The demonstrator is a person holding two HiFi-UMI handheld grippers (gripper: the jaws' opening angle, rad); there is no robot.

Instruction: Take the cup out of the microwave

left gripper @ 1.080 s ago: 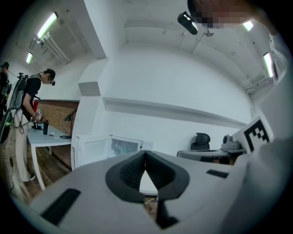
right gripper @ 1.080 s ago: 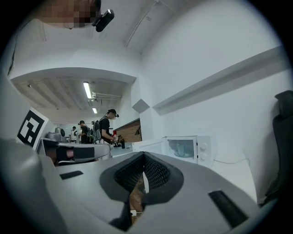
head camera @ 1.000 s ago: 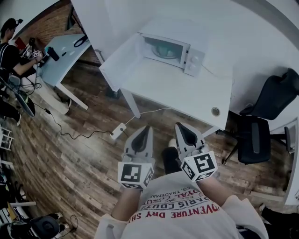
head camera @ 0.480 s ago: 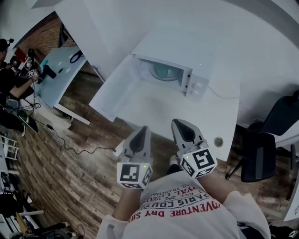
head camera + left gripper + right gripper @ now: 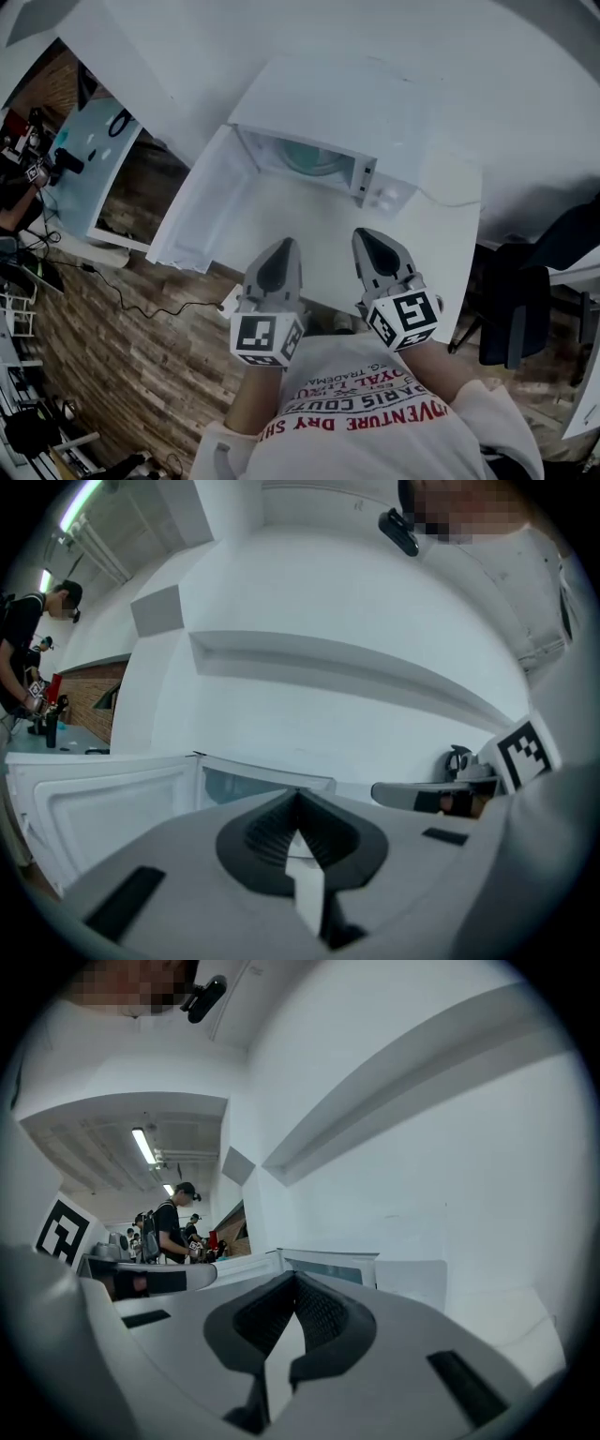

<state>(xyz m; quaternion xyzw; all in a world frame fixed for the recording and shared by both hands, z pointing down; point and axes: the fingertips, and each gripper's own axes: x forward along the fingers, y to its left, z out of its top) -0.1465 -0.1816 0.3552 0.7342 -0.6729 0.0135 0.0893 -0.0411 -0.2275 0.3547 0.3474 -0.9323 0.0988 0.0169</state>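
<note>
A white microwave (image 5: 375, 103) stands on a white table (image 5: 445, 248) with its door (image 5: 202, 211) swung open to the left. Something pale teal and round (image 5: 305, 159) shows inside the cavity; I cannot tell whether it is the cup. My left gripper (image 5: 281, 242) and right gripper (image 5: 361, 232) are side by side over the table's front edge, pointing at the microwave and well short of it. Both are shut and hold nothing. The left gripper view shows the open door (image 5: 103, 808) and the cavity (image 5: 253, 785) ahead; the right gripper view shows the microwave's front (image 5: 328, 1265).
A dark office chair (image 5: 511, 314) stands to the table's right. At far left there is another table (image 5: 98, 155) with small items on it, and a person (image 5: 19, 187) is beside it. A cable and a power strip (image 5: 230, 300) lie on the wooden floor by the table's front.
The view has closed in on the table and microwave. Both grippers have come forward from over the floor to over the table's front edge, shut throughout.
</note>
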